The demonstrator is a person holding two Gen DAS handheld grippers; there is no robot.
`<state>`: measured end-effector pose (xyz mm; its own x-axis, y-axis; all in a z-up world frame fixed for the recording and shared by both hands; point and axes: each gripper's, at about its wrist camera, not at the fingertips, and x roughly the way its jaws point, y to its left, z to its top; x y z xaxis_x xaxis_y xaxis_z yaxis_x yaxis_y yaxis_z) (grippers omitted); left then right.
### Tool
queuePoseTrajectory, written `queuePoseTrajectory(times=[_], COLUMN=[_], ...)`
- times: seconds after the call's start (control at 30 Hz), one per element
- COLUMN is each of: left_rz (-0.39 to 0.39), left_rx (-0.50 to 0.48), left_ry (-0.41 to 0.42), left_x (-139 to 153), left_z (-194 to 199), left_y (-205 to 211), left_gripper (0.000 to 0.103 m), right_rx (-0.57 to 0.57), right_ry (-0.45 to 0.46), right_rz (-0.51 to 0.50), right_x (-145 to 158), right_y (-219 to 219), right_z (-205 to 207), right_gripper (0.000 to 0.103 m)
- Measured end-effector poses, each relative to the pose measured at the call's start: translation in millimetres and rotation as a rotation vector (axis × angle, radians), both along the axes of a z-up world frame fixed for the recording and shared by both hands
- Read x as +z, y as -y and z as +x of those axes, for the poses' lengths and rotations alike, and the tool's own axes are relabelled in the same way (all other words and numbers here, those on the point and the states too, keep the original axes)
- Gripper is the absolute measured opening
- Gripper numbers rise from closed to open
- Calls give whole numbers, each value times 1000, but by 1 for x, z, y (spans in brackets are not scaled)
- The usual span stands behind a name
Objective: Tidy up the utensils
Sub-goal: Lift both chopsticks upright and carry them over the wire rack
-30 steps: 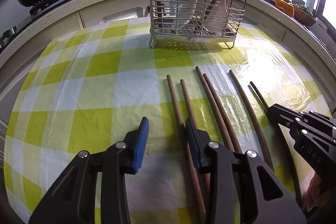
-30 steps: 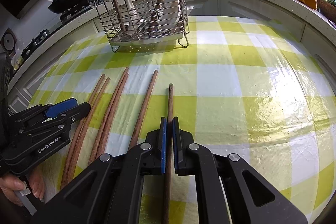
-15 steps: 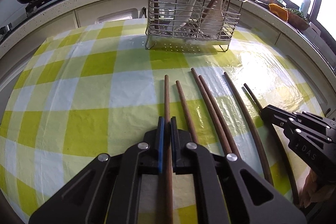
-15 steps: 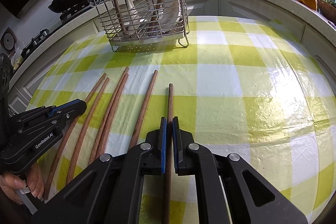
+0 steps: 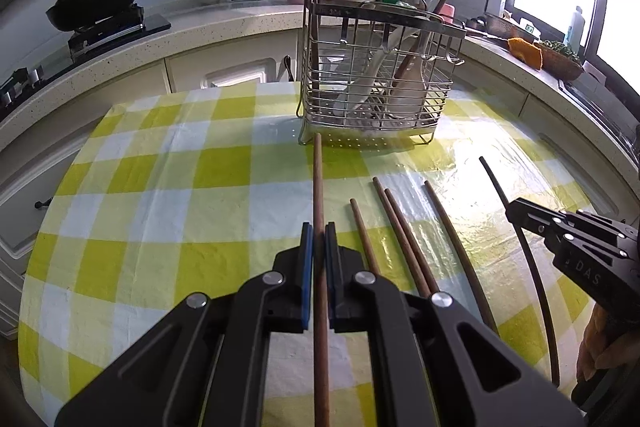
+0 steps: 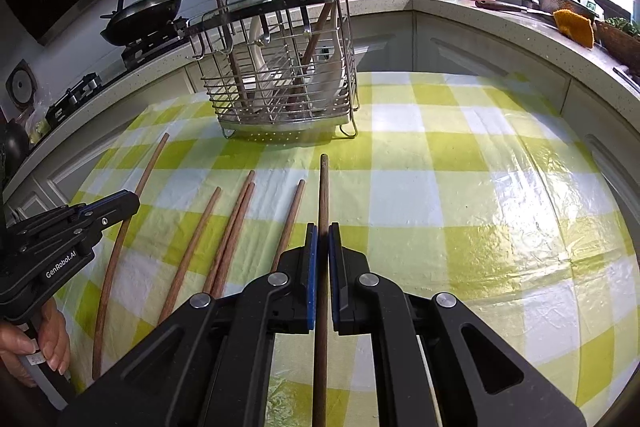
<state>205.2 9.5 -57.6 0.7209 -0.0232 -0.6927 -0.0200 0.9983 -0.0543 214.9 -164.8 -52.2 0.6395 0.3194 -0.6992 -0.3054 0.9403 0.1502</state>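
Two wooden chopsticks are pinched, one in our left gripper (image 5: 316,267), one in our right gripper (image 6: 322,267), both lifted toward the wire utensil rack (image 5: 380,83). Four more lie on the checked tablecloth (image 6: 460,207). We judge them light, stiff, smooth; hold mid-shaft.

Two brown chopsticks (image 5: 319,195) (image 6: 323,195) are pointing toward 12 o'clock; four more (image 5: 404,231) are lying flat; rack (image 5: 376,87) is standing at 12 o'clock.

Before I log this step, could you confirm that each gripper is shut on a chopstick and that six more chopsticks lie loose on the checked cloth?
Not quite: four loose chopsticks lie on the cloth, not six, as the right wrist view shows. The left gripper and the right gripper are each shut on a chopstick.
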Motion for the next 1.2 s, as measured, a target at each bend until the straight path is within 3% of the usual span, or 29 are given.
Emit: queuePoseTrajectory(times=[0.37,0.7,1.2], left_rz=[14,24,51], left_rx=[16,20,8], left_ry=[84,196,300], left_x=[36,85,124], left_z=[-10,-27,-36], left_y=[-5,-10,-7], left_gripper=[6,6,6], right_rx=[-10,12,33], right_ry=[130,206,313], right_rz=[59,52,32], right_x=[51,82,123], right_y=[5,-1,-8], right_z=[0,-12,-22], right_gripper=[6,6,5])
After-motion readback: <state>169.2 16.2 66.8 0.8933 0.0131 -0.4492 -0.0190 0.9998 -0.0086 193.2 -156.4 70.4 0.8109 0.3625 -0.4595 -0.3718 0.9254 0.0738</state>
